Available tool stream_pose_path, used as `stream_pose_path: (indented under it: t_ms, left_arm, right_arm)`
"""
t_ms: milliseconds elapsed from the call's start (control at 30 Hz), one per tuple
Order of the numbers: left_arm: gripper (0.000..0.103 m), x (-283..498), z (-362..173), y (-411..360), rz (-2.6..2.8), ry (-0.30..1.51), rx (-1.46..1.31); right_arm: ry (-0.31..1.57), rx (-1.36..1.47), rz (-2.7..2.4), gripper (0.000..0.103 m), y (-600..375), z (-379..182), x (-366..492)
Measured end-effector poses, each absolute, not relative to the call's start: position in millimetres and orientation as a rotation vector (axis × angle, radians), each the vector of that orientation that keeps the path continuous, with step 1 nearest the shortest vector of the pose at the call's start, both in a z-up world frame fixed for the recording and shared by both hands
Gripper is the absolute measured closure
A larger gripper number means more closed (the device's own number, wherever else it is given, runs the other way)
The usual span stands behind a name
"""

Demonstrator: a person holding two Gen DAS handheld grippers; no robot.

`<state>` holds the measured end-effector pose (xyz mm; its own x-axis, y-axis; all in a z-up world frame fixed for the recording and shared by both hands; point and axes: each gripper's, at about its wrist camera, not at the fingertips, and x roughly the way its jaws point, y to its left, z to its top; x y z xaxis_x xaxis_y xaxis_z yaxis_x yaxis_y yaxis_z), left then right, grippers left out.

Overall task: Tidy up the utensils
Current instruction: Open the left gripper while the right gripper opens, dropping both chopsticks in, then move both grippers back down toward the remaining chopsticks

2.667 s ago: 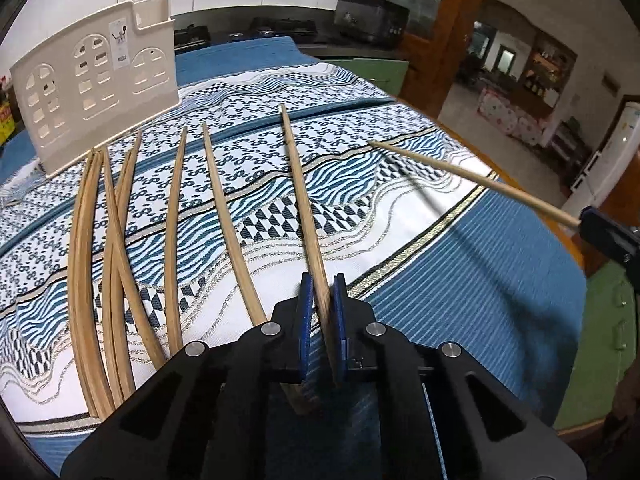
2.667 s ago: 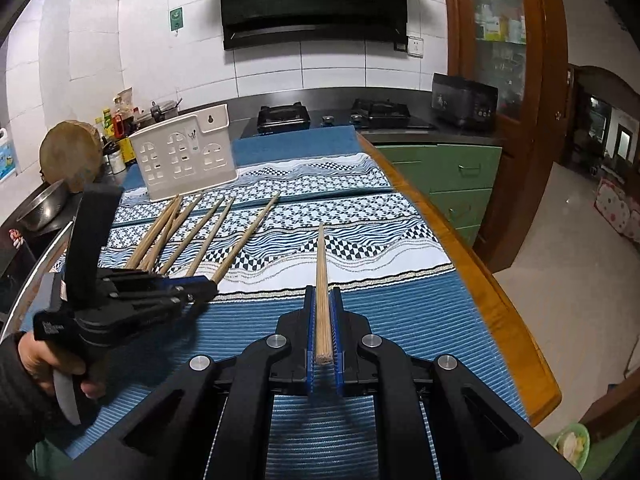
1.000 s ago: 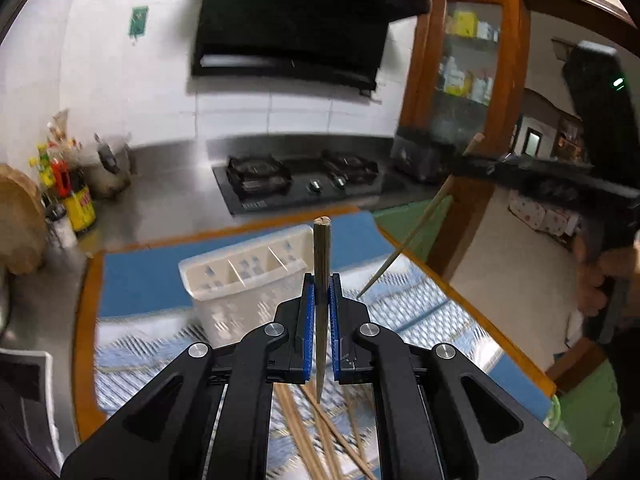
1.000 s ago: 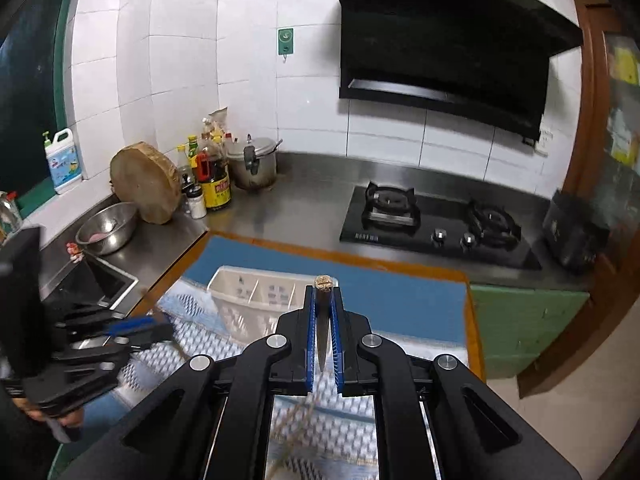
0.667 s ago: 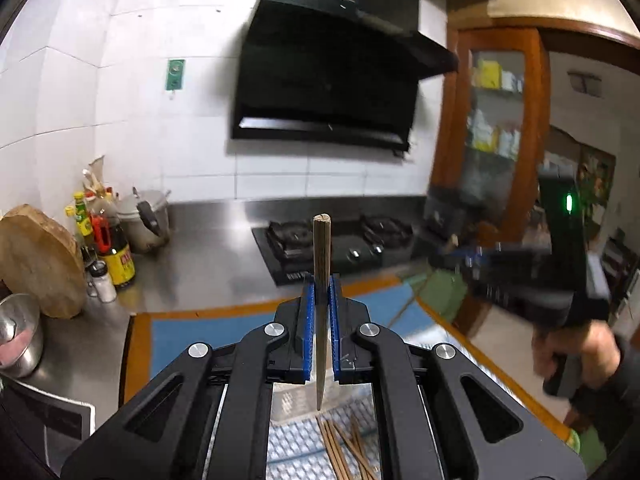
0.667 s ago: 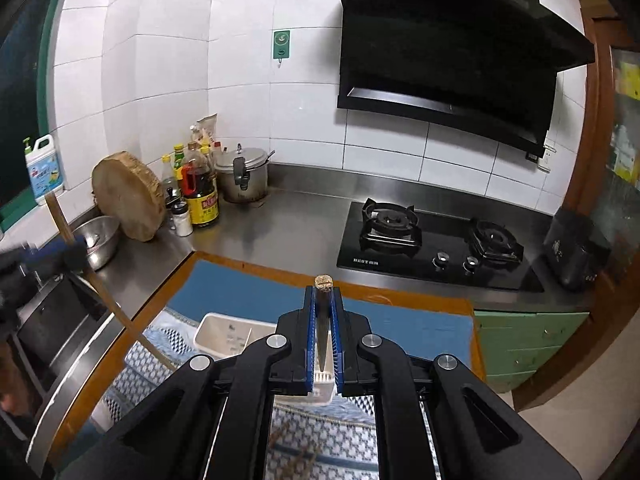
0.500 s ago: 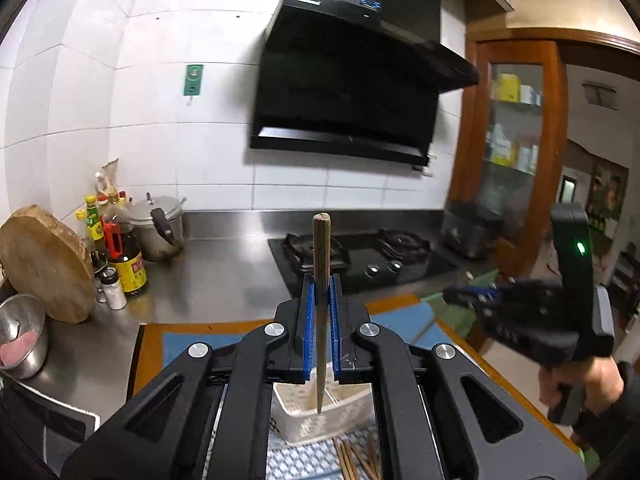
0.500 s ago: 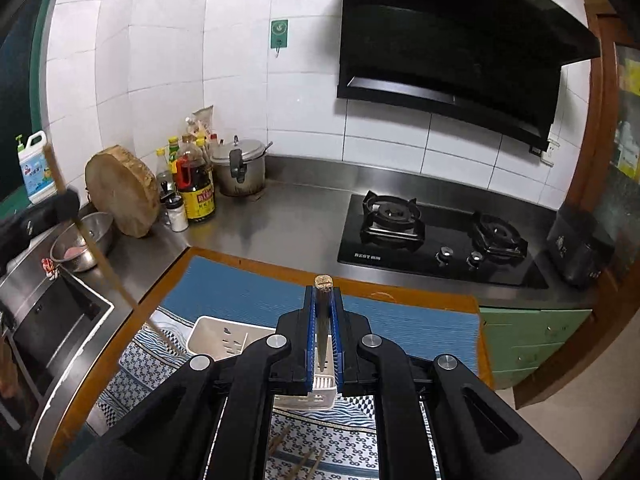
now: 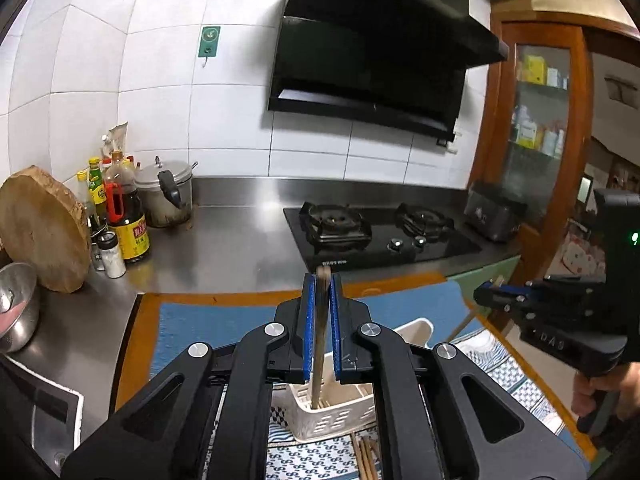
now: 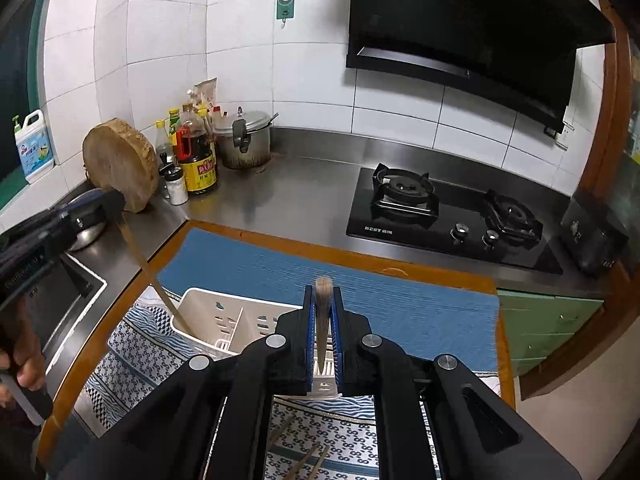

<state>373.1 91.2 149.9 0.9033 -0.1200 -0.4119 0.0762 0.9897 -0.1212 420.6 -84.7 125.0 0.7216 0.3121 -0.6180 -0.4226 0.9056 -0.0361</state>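
Left gripper [image 9: 320, 300]: jaws clenched on a chopstick [image 9: 319, 344], stick near upright, lower tip inside the white slotted holder [image 9: 320, 420], in its left end compartment as the right wrist view shows. Right gripper [image 10: 322, 312]: jaws clenched on a second chopstick [image 10: 321, 320], also near upright; lower end runs down in front of the holder's right end, can't tell whether the tip is inside. Nearest on the surface [image 10: 400, 264]: loose chopsticks [image 10: 304, 460] lying on the patterned blue-white cloth [image 10: 132, 360], just on the near side of the holder. Holder stands on that cloth toward the surface's far edge, open top up, dividers visible. Beyond it a plain blue mat [image 10: 360, 284] runs to the far edge, wooden rim showing. Past that, steel worktop: black two-burner hob [image 10: 448, 212] toward the right, pressure cooker [image 10: 244, 140], sauce bottles [image 10: 196, 152] and a round wooden chopping block [image 10: 120, 164] toward the far left corner, steel bowl and sink at the left. Black range hood [image 9: 380, 52] on the tiled wall. A hand [image 9: 612, 392] grips the right gripper's handle at the right edge of the left wrist view.
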Motion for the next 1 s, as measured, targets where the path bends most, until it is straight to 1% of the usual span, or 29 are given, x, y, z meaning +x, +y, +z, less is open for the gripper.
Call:
stream_pose_path:
  t_ms: [67, 133, 167, 200, 267, 333, 367, 433, 500, 533, 700, 867, 1000]
  left_arm:
    - [0.095, 372.5, 148.7, 90.8, -0.096, 0.43, -0.096]
    - [0.095, 371.2, 149.4, 89.4, -0.094, 0.429, -0.091]
    - [0.093, 370.2, 150.2, 88.6, -0.092, 0.429, -0.089]
    - [0.092, 367.8, 151.6, 88.4, -0.087, 0.428, -0.088]
    - [0.077, 362.5, 153.5, 88.7, -0.08, 0.424, -0.09]
    - [0.072, 351.1, 155.8, 88.1, -0.072, 0.414, -0.085]
    - [0.07, 346.3, 156.4, 87.2, -0.071, 0.411, -0.083]
    - [0.068, 331.0, 154.9, 85.4, -0.071, 0.412, -0.081]
    - [0.063, 315.7, 150.8, 84.6, -0.076, 0.415, -0.088]
    - [0.062, 306.6, 146.8, 83.5, -0.081, 0.42, -0.089]
    - [0.061, 265.2, 117.2, 76.7, -0.09, 0.456, -0.092]
    - [0.061, 225.4, 76.0, 68.5, -0.12, 0.51, -0.104]
    - [0.061, 198.7, 53.6, 69.9, -0.1, 0.525, -0.122]
  right_arm:
    - [0.646, -0.176, 0.407, 0.094, -85.8, 125.1, 419.9]
    - [0.64, -0.169, 0.414, 0.082, -88.0, 127.6, 417.5]
    - [0.631, -0.167, 0.412, 0.068, -89.9, 129.9, 414.9]
    - [0.622, -0.172, 0.406, 0.061, -91.2, 131.7, 412.1]
    - [0.607, -0.183, 0.396, 0.06, -95.7, 135.4, 405.0]
    - [0.599, -0.176, 0.397, 0.054, -104.0, 137.6, 393.5]
    - [0.592, -0.174, 0.394, 0.05, -108.7, 137.5, 386.5]
    - [0.589, -0.169, 0.392, 0.046, -116.5, 134.6, 373.5]
    - [0.594, -0.166, 0.39, 0.04, -124.0, 128.5, 359.1]
    - [0.596, -0.164, 0.392, 0.039, -128.4, 123.6, 349.5]
    - [0.628, -0.191, 0.37, 0.033, -144.1, 87.2, 303.6]
    - [0.668, -0.201, 0.367, 0.033, -150.7, 45.1, 265.1]
    - [0.698, -0.179, 0.392, 0.034, -146.9, 11.6, 232.4]
